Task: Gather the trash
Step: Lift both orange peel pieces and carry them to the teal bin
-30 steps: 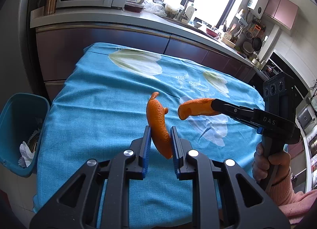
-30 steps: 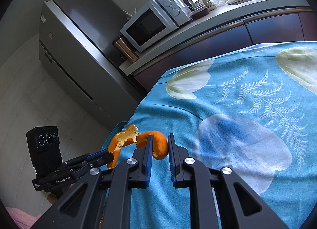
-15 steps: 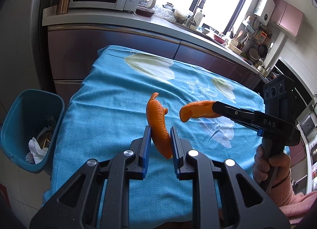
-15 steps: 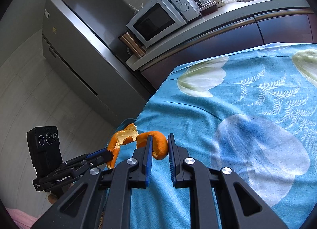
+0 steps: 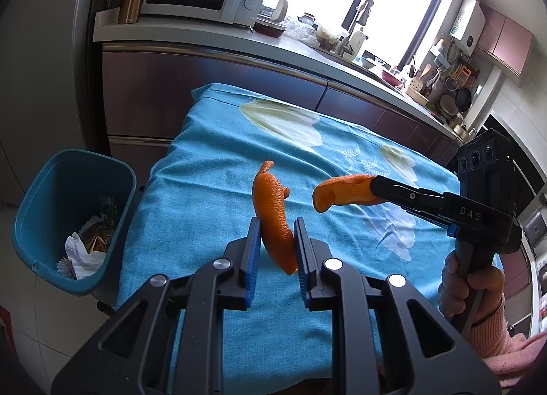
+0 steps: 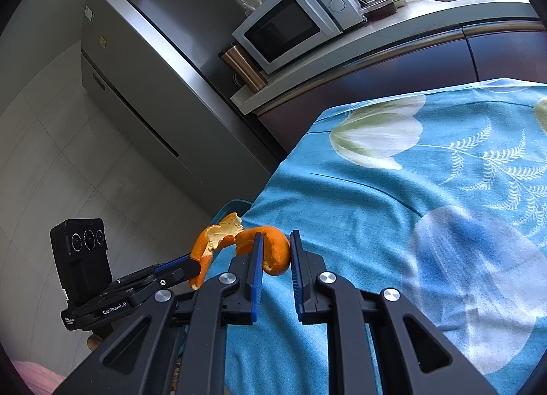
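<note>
Slid sideways over the last second, toward the bin (image 5: pixel 78 155) – nearly the whole tub in the left view now, only partly in view before. No change in the grip: still clamped on a long peel (image 5: pixel 271 203) in the left gripper (image 5: pixel 275 224), blue fingers (image 5: pixel 252 251) squeezed onto its lower half, top end sticking up free. Same for the right gripper (image 5: pixel 372 187), closed tight on one end of a curled peel (image 5: pixel 342 191), the rest poking out in front. Both peels up in the air above the surface (image 5: pixel 205 189), touching nothing but the fingers, near each other but apart. Not over the bin yet, by the look of it; bin down on the floor just past the left edge of the surface. Probably partway through the carry – next, a bit further across, then letting go above the opening.

Orange and bumpy on the outside of each peel, pale and ragged on the inside. Thin, bendy, light; easy to hold, easy to drop. Soft blue cloth (image 5: pixel 218 135) with big white flowers over the surface, hanging down at the edge. Smooth hard plastic for the bin, rounded corners, crumpled white paper (image 5: pixel 80 254) and other scraps at the bottom
</note>
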The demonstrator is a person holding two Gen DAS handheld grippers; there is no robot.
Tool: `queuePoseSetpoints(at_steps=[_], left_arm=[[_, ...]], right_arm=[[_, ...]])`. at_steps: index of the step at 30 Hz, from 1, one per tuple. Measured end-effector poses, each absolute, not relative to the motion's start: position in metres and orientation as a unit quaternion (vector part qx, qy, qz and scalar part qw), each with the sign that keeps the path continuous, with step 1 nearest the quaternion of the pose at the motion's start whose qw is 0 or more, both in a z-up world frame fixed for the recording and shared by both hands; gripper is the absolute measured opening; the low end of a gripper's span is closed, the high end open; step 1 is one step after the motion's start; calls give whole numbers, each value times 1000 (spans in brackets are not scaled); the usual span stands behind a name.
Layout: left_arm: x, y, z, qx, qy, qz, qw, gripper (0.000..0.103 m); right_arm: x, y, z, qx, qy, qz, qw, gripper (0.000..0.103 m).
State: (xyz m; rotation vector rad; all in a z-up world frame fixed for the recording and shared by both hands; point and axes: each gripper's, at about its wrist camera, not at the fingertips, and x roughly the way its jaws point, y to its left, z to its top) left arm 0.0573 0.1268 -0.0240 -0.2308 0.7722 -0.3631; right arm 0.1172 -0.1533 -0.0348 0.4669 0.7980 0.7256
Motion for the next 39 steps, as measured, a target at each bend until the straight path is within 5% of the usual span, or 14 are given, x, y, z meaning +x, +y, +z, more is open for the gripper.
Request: queuePoseSetpoints(at_steps=[39], left_arm=[[57,253,-25,-155,353,-40,922,20]], right_arm=[[167,-7,-30,168,420,421,786,14]])
